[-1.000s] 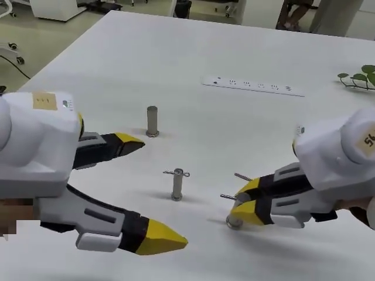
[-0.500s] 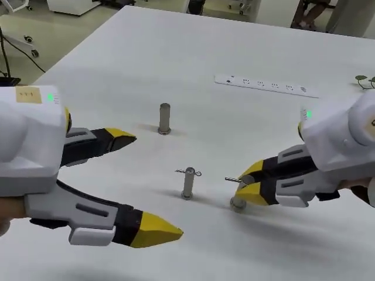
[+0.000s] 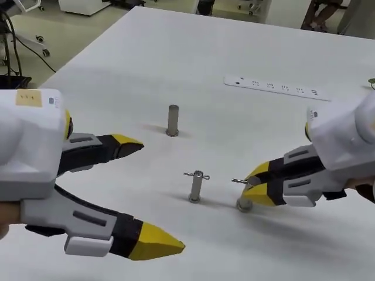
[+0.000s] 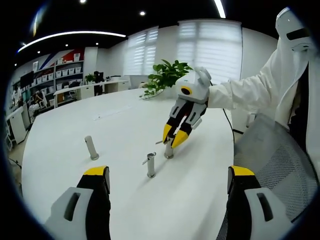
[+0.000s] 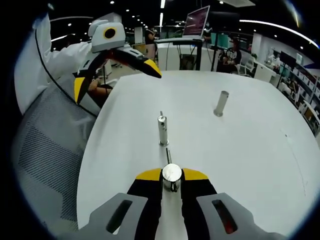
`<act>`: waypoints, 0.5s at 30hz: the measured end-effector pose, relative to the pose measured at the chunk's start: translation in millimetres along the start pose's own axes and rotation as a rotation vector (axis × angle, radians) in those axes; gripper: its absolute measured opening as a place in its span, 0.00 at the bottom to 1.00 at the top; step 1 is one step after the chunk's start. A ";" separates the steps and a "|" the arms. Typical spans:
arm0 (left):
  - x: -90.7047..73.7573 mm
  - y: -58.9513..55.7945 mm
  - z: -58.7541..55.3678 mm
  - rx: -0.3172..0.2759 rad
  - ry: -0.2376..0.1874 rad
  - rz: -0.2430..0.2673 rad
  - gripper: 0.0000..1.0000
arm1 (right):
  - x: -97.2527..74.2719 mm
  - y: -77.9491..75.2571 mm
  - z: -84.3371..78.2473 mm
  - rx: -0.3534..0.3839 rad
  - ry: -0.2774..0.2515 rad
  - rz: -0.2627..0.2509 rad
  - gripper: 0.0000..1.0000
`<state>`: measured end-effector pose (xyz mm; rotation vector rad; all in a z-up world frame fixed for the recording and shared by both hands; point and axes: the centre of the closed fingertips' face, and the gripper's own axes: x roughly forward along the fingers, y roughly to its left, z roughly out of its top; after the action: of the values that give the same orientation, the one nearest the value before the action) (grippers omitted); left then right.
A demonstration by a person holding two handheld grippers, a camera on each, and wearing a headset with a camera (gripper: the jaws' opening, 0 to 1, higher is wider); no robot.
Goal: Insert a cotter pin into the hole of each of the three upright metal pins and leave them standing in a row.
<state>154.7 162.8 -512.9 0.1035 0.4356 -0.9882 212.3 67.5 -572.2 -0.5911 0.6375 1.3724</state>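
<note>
Three upright metal pins stand on the white table [image 3: 146,52]. The far pin [image 3: 173,120] has nothing in it. A cotter pin crosses the top of the middle pin [image 3: 195,187]. My right gripper [image 3: 258,184] sits at the top of the near pin [image 3: 244,204], shut on a cotter pin [image 3: 238,181] whose straight end points toward the middle pin. In the right gripper view that pin's top [image 5: 172,172] lies between the jaws, with the cotter pin [image 5: 169,154] reaching forward. My left gripper [image 3: 146,196] hovers open to the left, holding nothing.
A white power strip [image 3: 275,89] lies at the far right of the table. A person in a white coat [image 4: 280,95] holds the right gripper [image 4: 172,137], beside a mesh chair [image 4: 280,165]. A potted plant [image 4: 167,75] stands behind.
The head camera has shifted, so the whole scene sits slightly right and higher. The right gripper stays at the near pin's top. The left gripper stays open and has hardly moved.
</note>
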 end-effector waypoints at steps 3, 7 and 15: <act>-0.1 0.9 -0.5 0.004 0.003 0.003 0.97 | 1.4 0.3 0.1 0.000 -0.005 0.004 0.08; -1.0 -1.7 -0.7 0.013 0.011 -0.010 0.95 | 0.2 -0.7 1.2 0.002 -0.028 0.019 0.09; -2.0 -2.8 -1.0 0.004 0.010 -0.014 0.95 | -2.7 -5.2 10.8 0.052 -0.087 0.000 0.15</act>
<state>151.1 163.1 -512.7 0.1093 0.4435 -1.0024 218.0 72.8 -562.6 -0.4873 0.6008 1.3699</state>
